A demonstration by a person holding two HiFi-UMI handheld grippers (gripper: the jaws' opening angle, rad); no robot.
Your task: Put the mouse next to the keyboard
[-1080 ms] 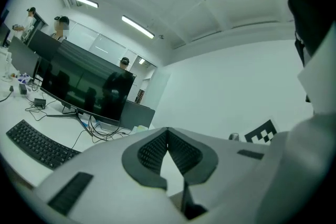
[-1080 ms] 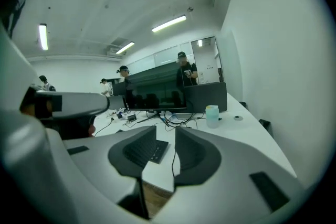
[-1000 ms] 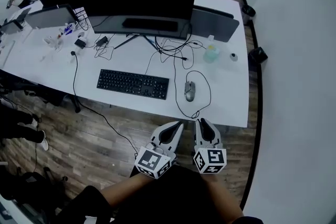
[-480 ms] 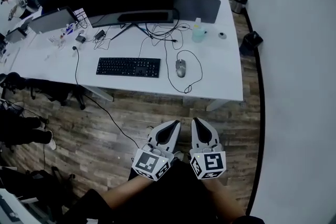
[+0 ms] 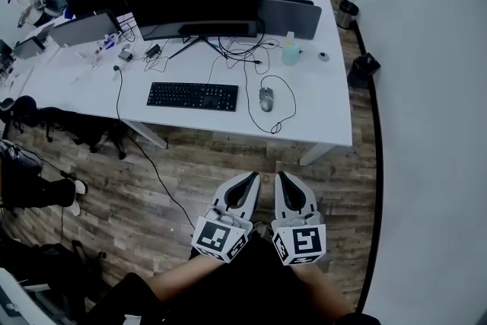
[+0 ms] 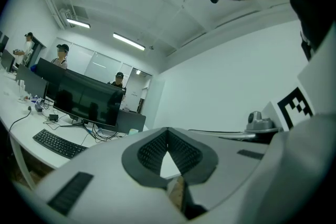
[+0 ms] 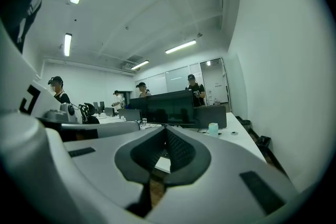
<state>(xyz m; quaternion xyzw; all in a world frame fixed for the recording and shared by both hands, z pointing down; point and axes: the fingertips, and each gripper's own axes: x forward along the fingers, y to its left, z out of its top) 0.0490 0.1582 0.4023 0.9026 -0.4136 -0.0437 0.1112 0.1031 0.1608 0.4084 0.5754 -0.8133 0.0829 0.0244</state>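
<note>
Both pairs of jaws are clenched on nothing: in the left gripper view the left gripper (image 6: 167, 130) has its ribbed pads meeting at the tips, and in the right gripper view the right gripper (image 7: 165, 129) is the same, pads together with only floor and desk edge visible past them. In the head view the left gripper (image 5: 250, 178) and right gripper (image 5: 282, 177) are held low and close to the person's body. They sit side by side, tips angled slightly toward each other and pointing at the desk (image 5: 327, 114), with bare wooden floor (image 5: 190, 171) between them and its near edge. The mouse (image 5: 265, 98) lies on the desk just right of the keyboard (image 5: 192, 96), apart from it, its cable (image 5: 281, 112) looping to the right. Behind them stand a wide dark monitor (image 5: 194, 0), a grey screen (image 5: 289, 17) and a pale bottle (image 5: 289, 51); a dark bin (image 5: 362, 68) sits by the wall. People stand at the far desks. Compared with a second ago the desk sits farther from the grippers, the right jaws have closed, and mouse and keyboard have not moved.
</note>
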